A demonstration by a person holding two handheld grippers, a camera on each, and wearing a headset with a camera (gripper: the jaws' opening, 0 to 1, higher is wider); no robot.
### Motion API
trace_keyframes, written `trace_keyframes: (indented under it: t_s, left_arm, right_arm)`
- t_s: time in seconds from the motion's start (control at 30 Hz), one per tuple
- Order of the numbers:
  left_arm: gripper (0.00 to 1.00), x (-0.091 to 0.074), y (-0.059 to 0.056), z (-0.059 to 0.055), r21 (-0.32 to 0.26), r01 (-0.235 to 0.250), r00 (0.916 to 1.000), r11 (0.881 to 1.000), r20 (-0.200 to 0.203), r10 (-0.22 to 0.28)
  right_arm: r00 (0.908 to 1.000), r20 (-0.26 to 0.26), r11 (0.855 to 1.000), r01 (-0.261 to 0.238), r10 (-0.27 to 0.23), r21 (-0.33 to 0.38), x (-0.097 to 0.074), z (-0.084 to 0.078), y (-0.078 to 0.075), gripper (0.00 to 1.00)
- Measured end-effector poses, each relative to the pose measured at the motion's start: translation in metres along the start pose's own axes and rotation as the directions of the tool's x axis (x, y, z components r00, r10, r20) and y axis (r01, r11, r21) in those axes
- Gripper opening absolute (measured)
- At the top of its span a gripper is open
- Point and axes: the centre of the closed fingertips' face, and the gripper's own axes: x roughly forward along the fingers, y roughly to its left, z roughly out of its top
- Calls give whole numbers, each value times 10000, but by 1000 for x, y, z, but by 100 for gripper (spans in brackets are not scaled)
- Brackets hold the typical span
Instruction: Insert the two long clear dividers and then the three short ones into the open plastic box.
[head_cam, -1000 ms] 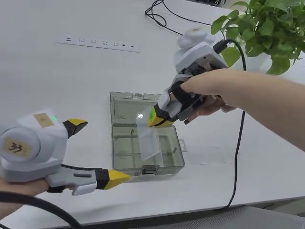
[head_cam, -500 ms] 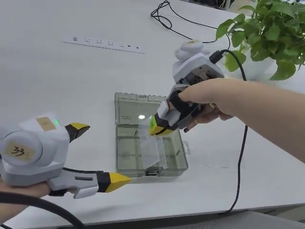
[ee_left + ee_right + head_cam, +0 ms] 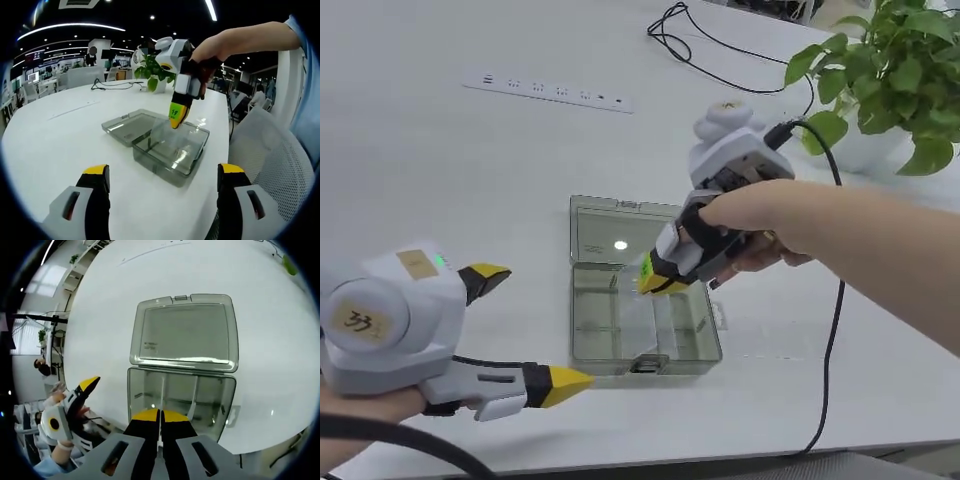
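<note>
Here, right hand-held gripper (image 3: 160, 413) pinches a divider (image 3: 161, 392), edge-on in its view.

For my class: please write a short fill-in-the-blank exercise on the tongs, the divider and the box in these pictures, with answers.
The right tongs are ___ on a clear divider. The left tongs are ___ and hold nothing. The lid of the plastic box lies flat on the white ___.
Answers: shut; open; table.
</note>
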Motion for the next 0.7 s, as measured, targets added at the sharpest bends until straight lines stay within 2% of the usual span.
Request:
trace_keyframes:
  t_s: [0.43,0.7]
  left_arm:
    - [89,-2,3,-6,-240,-52,10000,9997,-12,52]
    - [89,-1,6,-9,-309,-46,10000,9995,-15,46]
  right_arm:
    - [9996,-234,9999,158,-159,-52,7,9,-3,2]
    - [9988,-342,9993,331,-337,-192,5,0,3,2]
